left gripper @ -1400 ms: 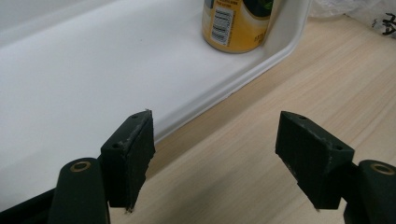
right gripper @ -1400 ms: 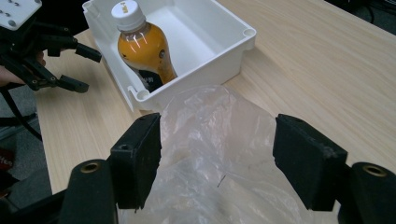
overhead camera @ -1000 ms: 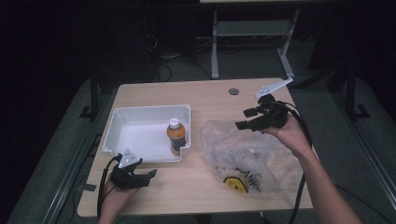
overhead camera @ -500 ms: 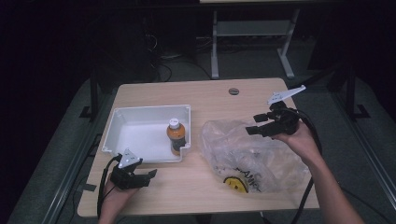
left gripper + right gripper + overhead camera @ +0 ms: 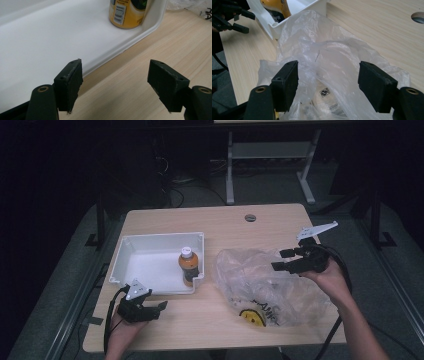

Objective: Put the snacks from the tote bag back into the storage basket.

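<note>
right gripper (image 5: 282, 260) is sitting lower and further right than a second ago, now hanging over the right half of the clear plastic bag (image 5: 272, 287), jaws still spread wide with nothing pinched; in the right gripper view the crumpled film is lying just under and between the open pads, not pressed. left gripper (image 5: 159, 307) is staying put near the front left table edge, jaws spread and empty, pointing along the front wall of the white tray (image 5: 150, 240). bag is lying on the right half of the table (image 5: 220, 222), looking unmoved, its near end reaching close to the front edge, its left end just beside the tray's right corner. orange bottle (image 5: 188, 266) is standing upright in the tray's front right corner, touching the wall. bare wood is lying open behind the bag up to the round cable hole (image 5: 250, 217), and between the left gripper and the bag.
</note>
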### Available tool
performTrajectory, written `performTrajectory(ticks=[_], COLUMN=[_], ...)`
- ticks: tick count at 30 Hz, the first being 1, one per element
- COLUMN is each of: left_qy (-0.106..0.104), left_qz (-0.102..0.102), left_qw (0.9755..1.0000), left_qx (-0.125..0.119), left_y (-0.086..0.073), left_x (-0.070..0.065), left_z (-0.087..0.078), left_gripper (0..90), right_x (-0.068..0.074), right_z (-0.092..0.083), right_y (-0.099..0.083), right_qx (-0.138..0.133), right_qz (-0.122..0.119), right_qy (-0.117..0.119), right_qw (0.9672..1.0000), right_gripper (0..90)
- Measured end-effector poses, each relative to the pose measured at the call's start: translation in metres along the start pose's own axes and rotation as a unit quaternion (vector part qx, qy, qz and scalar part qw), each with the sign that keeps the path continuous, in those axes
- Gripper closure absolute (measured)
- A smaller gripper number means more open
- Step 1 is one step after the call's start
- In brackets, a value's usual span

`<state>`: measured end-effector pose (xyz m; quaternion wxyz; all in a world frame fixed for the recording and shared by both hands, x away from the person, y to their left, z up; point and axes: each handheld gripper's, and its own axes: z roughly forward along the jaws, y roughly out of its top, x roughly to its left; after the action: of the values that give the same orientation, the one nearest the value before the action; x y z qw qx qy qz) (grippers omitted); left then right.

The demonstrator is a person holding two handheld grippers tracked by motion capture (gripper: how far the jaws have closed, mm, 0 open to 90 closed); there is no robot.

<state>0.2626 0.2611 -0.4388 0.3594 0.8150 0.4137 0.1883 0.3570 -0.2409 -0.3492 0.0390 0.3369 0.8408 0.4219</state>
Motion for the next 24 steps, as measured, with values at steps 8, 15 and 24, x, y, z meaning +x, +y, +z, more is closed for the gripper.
performTrajectory(ticks=[8,15,24], left_qy=[0.004,0.002,0.003], left_qz=[0.001,0.0,-0.001], left_qw=[1.0,1.0,1.0], left_qx=[-0.001,0.0,0.001], left_y=[0.0,0.0,0.0], left_x=[0.002,0.001,0.001], left_z=[-0.001,-0.001,-0.001], left_gripper=[27.8,27.7,27.8], right_x=[-0.005,-0.01,-0.014], right_z=[-0.001,-0.003,-0.007], right_y=[-0.017,-0.035,-0.056], right_qx=[-0.002,-0.003,-0.014], right_qz=[0.009,0.023,0.035], right_qy=[-0.001,-0.002,-0.002], right_qw=[1.0,0.9997,0.9993], right_gripper=[31.7,31.6,31.6])
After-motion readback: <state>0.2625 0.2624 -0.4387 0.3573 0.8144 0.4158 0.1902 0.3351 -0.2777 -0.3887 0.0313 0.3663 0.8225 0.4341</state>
